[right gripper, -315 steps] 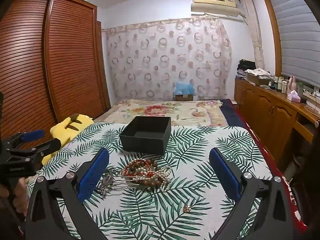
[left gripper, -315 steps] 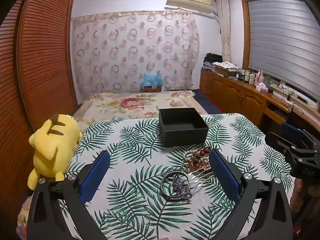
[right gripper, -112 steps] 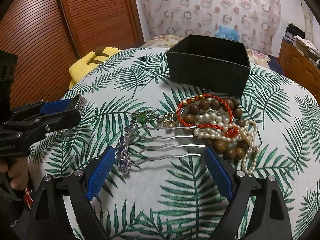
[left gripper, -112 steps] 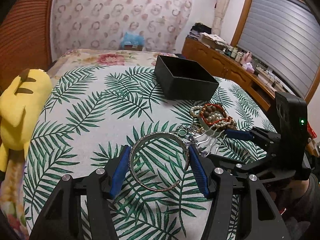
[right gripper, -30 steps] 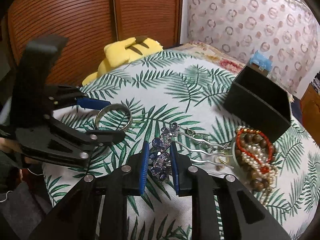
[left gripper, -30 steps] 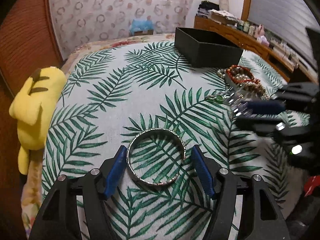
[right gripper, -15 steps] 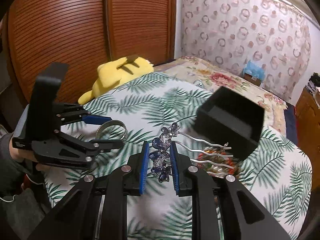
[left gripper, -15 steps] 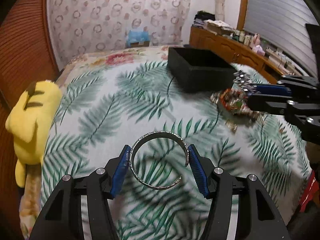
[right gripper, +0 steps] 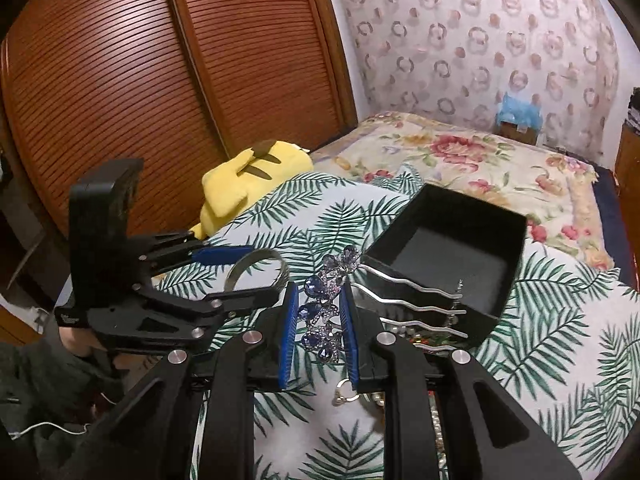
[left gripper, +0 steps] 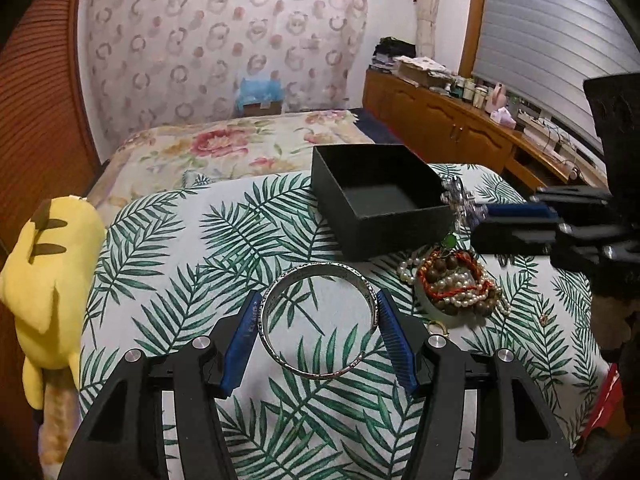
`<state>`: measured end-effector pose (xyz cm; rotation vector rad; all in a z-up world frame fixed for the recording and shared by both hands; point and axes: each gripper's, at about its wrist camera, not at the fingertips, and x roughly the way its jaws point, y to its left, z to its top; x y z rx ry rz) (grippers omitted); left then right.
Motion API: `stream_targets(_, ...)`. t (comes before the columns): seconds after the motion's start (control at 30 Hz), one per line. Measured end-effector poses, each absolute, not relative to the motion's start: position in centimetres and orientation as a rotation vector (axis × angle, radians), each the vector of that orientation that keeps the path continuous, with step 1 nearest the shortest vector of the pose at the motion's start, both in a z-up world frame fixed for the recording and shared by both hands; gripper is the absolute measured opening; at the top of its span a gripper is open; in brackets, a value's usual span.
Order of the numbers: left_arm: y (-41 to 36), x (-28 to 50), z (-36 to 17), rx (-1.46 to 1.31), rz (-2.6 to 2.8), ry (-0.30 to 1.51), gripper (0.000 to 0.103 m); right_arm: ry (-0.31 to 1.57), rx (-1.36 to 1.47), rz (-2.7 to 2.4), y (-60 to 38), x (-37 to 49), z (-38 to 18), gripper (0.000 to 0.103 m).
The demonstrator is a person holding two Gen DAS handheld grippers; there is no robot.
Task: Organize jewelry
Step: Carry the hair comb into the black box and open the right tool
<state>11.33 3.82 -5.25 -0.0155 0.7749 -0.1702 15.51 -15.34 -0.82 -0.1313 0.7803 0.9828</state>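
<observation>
Holding both pieces aloft: our right gripper (right gripper: 319, 330) pinches the purple-jewelled silver hair comb (right gripper: 326, 308), prongs pointing right over the open black box (right gripper: 452, 256); left gripper (left gripper: 320, 328) clamps the silver bangle (left gripper: 319, 320), box ahead-right. Right is nearer.

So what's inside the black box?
The black box looks empty: only its dark bottom shows. Its near wall hides the closest strip of the bottom, so that part can't be checked.
</observation>
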Motion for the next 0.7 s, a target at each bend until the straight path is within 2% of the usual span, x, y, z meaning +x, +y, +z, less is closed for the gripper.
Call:
stream_targets(0.33,4.5,11.8,-5.3,-0.021,-0.158,0.778,0.056,0.844,-0.008,1.047,-15.5,15.3,-1.9,0.023)
stream_targets(0.7,4.5,12.8,-3.1,-0.019,-0.160,0.733,0.056,0.767,-0.149,0.976,-15.3,18.7,0.3,0.023)
